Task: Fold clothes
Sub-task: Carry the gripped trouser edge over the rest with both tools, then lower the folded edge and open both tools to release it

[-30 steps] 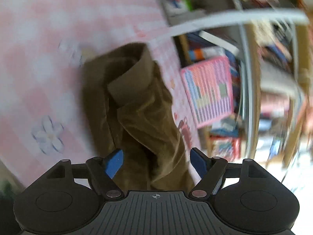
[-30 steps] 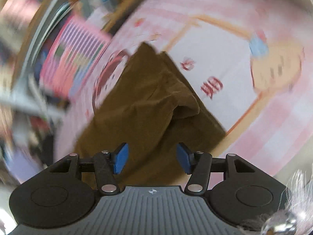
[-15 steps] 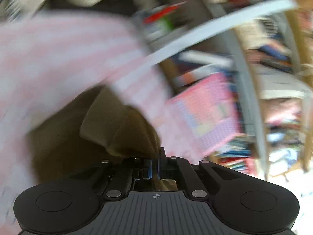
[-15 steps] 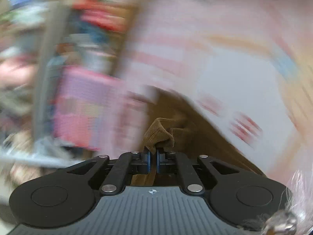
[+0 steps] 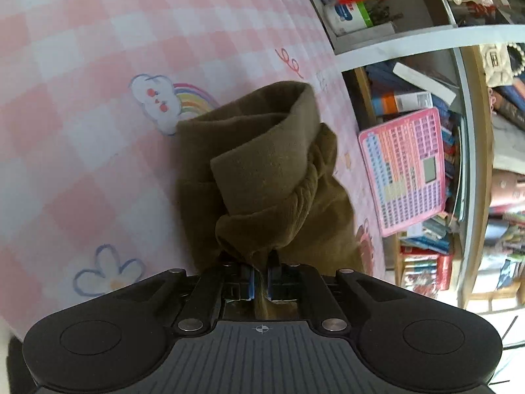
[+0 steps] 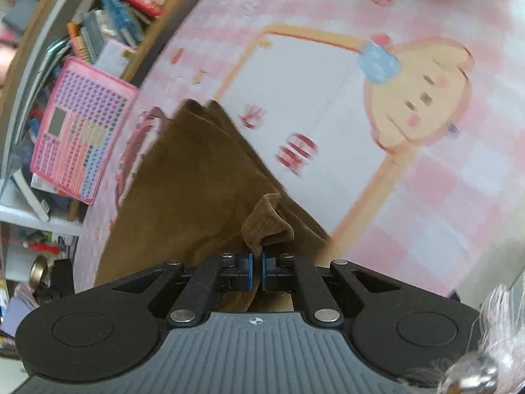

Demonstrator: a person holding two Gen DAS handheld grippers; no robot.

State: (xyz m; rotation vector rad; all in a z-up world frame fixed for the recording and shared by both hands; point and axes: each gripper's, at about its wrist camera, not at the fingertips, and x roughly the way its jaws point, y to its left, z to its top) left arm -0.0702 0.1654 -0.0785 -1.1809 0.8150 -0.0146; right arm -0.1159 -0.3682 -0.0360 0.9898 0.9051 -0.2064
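A brown garment (image 5: 269, 177) lies on a pink checked cloth (image 5: 98, 49), bunched, with its gathered waistband raised. My left gripper (image 5: 260, 277) is shut on a fold of that waistband end. In the right wrist view the brown garment (image 6: 190, 177) stretches away flat over the pink cartoon-print cloth (image 6: 426, 180). My right gripper (image 6: 257, 271) is shut on a small pinched corner of the garment near its right edge. The blue pads of both grippers are pressed together on the fabric.
A pink keyboard toy (image 5: 407, 167) stands past the cloth's edge, also in the right wrist view (image 6: 78, 141). Shelves with books (image 5: 459, 98) and a white jar (image 5: 347, 16) are beyond. A white furry object (image 6: 502, 328) is at the lower right.
Both grippers were open a second ago above the garment. They closed on it half a second ago and now hold it, with the pinched fabric lifted.
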